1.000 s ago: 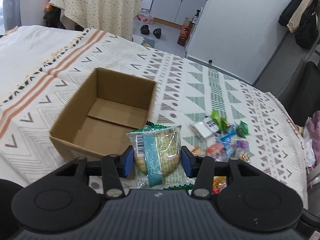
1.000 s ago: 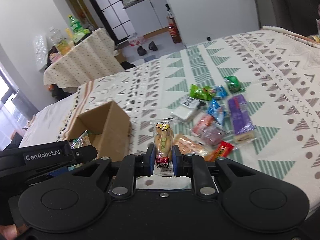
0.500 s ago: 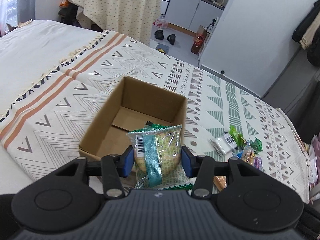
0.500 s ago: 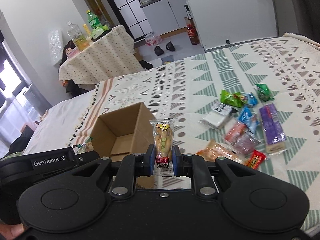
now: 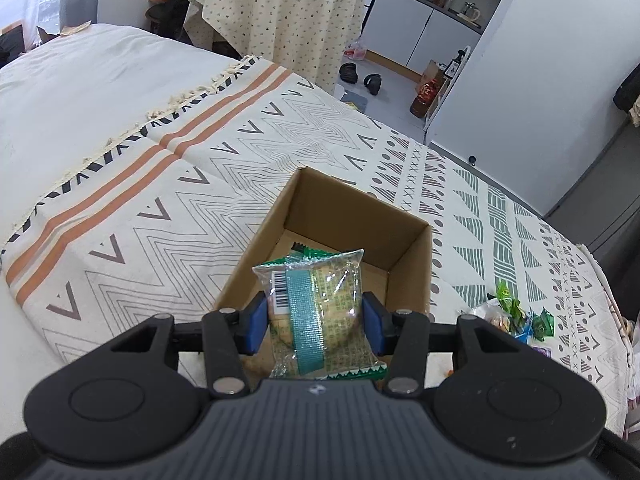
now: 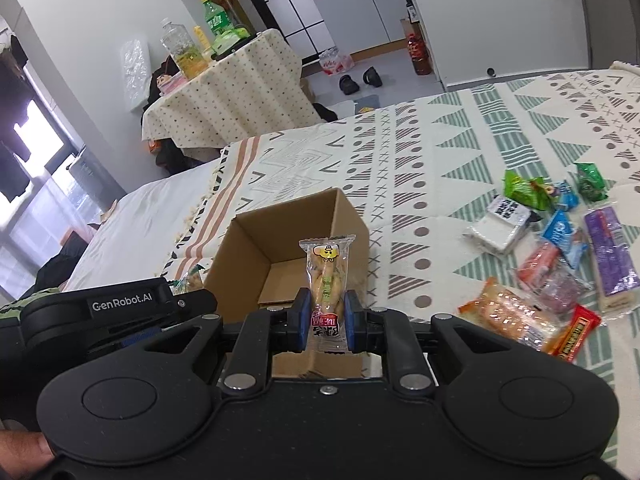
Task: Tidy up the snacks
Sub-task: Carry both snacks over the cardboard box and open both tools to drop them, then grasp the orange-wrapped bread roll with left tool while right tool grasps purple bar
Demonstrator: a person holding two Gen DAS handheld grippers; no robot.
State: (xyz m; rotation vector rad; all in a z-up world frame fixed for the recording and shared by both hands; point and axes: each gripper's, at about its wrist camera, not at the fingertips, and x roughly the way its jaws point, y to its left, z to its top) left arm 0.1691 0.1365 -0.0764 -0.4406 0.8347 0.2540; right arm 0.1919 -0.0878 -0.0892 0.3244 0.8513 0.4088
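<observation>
Left wrist view. My left gripper (image 5: 315,322) is clamped on a clear snack packet with a teal stripe (image 5: 314,312), both blue pads pressed against its sides; the packet stands upright above the near wall of the open cardboard box (image 5: 412,256), which sits on the patterned blanket (image 5: 160,208). The box floor is visible and bare (its near part is hidden by the packet). At 3 o'clock from the box, a few loose snacks (image 5: 516,316) lie on the blanket.

Right wrist view. My right gripper (image 6: 327,322) is closed narrowly on a slim clear packet (image 6: 326,280), held upright in front of the same box (image 6: 248,248). The left gripper's body (image 6: 120,312) shows at 9 o'clock, beside the box. The remaining snack pile (image 6: 552,256) lies at 3 o'clock, well apart from the box, including a purple bar (image 6: 610,256), a white pack (image 6: 500,224) and a green pouch (image 6: 520,190).
</observation>
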